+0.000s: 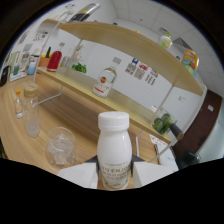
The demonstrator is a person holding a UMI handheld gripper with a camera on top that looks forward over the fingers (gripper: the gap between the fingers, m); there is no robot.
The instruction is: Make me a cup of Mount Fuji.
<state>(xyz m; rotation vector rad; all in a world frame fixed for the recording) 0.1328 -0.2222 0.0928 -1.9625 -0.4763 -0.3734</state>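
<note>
Between the two white fingers of the gripper stands a white plastic bottle, upright, with a wide white screw cap and faint lettering low on its smooth round body. The fingers sit tight against its lower sides, one at each flank, closed onto it; its base is hidden, so I cannot tell whether it rests on the table.

Just beside the bottle, on the pale wood-grain table, is a short clear glass filled with ice cubes. A little further off is a tall, slim clear glass; I cannot tell what it holds. Near it stands a small clear bottle with an orange cap.

Beyond these runs a low wooden shelf on thin wire supports. On it a round, flat-sided bottle with a red and white label leans at an angle. Further along the shelf sit a red jug, a blue-topped container and a sprig of green leaves. At the shelf's other end is a dark green rounded object, too blurred to name.

An upper wooden shelf arches over all this, bearing a pale green item and a colourful packet. Behind is a white wall with small cards stuck to it.
</note>
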